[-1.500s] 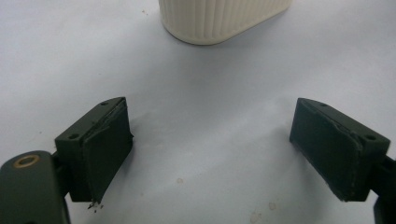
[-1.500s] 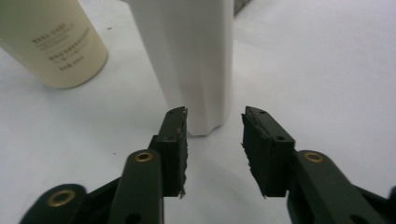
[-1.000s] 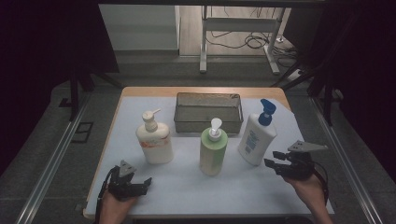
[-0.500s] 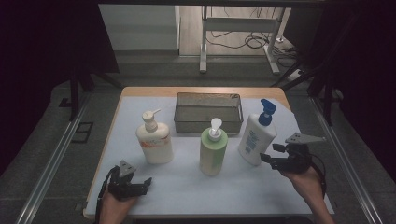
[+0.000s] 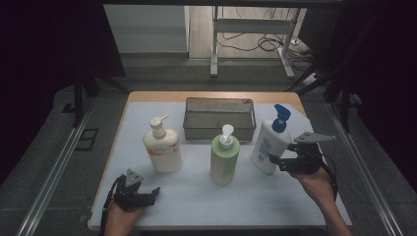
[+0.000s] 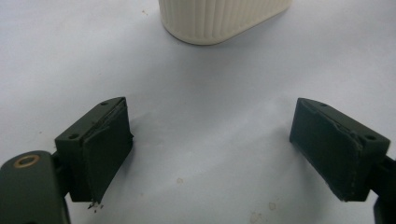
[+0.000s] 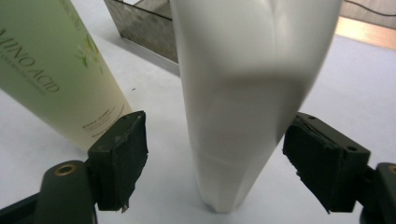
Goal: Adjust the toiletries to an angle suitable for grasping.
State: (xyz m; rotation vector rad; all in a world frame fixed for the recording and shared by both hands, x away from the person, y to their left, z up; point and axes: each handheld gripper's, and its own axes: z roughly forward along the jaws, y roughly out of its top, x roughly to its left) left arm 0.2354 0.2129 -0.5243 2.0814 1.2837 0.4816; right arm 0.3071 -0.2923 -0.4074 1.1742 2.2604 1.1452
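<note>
The white bottle [image 5: 268, 145], blue-capped, stands upright just right of the basket [image 5: 220, 118], long axis vertical; the right gripper [image 5: 276, 161] sits right against its near right side, its jaws having just been opening; in the right gripper view they stand apart on either side of the bottle's body [image 7: 243, 107] with a gap at each pad, nothing clamped. That hand is far the nearer; the left gripper [image 5: 147, 192] rests well left of the basket's near side, jaws wide apart over bare mat, the cream bottle [image 5: 162, 147] just beyond it. The green bottle [image 5: 225, 158] stands in front of the basket. Counted: three pump bottles, one basket, two grippers.
</note>
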